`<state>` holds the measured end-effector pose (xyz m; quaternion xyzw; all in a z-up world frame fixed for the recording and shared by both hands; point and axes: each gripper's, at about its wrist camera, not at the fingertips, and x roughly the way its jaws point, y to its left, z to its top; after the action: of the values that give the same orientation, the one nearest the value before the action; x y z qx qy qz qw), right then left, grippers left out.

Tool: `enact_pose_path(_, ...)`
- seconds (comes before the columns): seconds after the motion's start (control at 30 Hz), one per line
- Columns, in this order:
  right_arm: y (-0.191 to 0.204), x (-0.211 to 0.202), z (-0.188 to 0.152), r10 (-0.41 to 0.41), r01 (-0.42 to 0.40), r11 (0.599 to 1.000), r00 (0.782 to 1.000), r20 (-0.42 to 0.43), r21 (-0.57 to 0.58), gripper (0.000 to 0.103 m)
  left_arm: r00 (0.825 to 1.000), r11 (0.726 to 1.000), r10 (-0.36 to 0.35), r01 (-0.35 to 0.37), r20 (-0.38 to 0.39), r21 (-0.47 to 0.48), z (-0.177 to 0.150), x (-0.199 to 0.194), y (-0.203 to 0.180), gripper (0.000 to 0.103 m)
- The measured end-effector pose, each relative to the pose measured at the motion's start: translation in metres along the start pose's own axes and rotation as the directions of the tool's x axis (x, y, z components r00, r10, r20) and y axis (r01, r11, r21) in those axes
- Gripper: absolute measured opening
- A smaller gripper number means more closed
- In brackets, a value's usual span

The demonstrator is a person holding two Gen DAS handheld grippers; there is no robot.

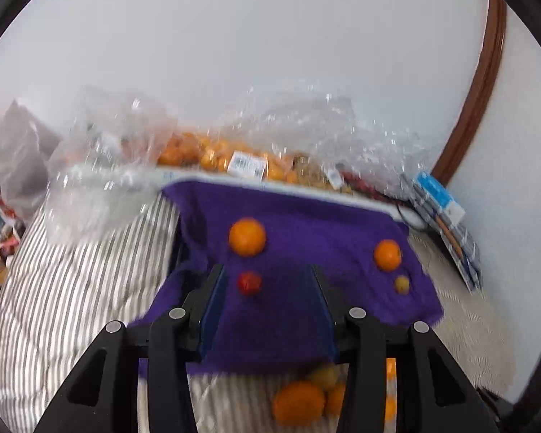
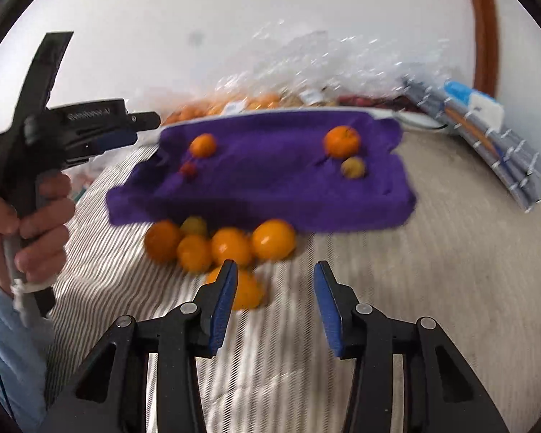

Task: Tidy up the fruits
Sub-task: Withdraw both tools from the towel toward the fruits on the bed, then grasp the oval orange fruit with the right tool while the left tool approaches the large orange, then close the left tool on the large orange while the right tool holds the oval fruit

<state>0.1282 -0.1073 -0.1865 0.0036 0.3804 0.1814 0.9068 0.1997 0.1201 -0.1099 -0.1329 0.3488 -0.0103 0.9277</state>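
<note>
Hovering with their blue pads spread and nothing between them, the left gripper (image 1: 267,281) hangs over the purple towel (image 2: 270,180) and the right gripper (image 2: 275,281) above the loose heap (image 2: 220,249) on the striped bedding (image 2: 101,216), as if ready to pick. The towel looks like the sorting ground: two oranges (image 2: 342,141) sit apart at its left and right, a small red fruit (image 2: 188,169) by one, a small yellowish fruit (image 2: 353,167) by the other. I count roughly five oranges plus one yellowish fruit unsorted in the heap.
</note>
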Motion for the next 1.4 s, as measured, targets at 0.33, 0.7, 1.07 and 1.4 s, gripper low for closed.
enact_pose_path(0.33,0.031,0.028,-0.013,-0.011,0.000,0.991,0.997,-0.080,-0.135,0.045,0.997,0.997,0.070,-0.070,-0.042,-0.012,-0.052,-0.005,0.038,0.043)
enact_pose_path(0.7,0.027,0.029,-0.009,-0.020,0.011,0.991,0.998,-0.065,-0.135,0.036,1.000,1.000,-0.013,0.014,-0.026,0.023,-0.058,-0.009,0.026,0.043)
enact_pose_path(1.07,-0.026,-0.007,-0.022,-0.091,0.091,0.994,0.996,0.006,-0.061,0.036,0.987,0.972,-0.115,0.135,-0.109,0.194,-0.081,-0.002,-0.022,0.049)
enact_pose_path(1.4,-0.049,-0.010,-0.025,-0.019,0.019,0.999,1.000,0.010,0.040,0.036,0.983,0.962,-0.039,0.085,-0.177,0.260,-0.092,0.020,-0.037,0.049)
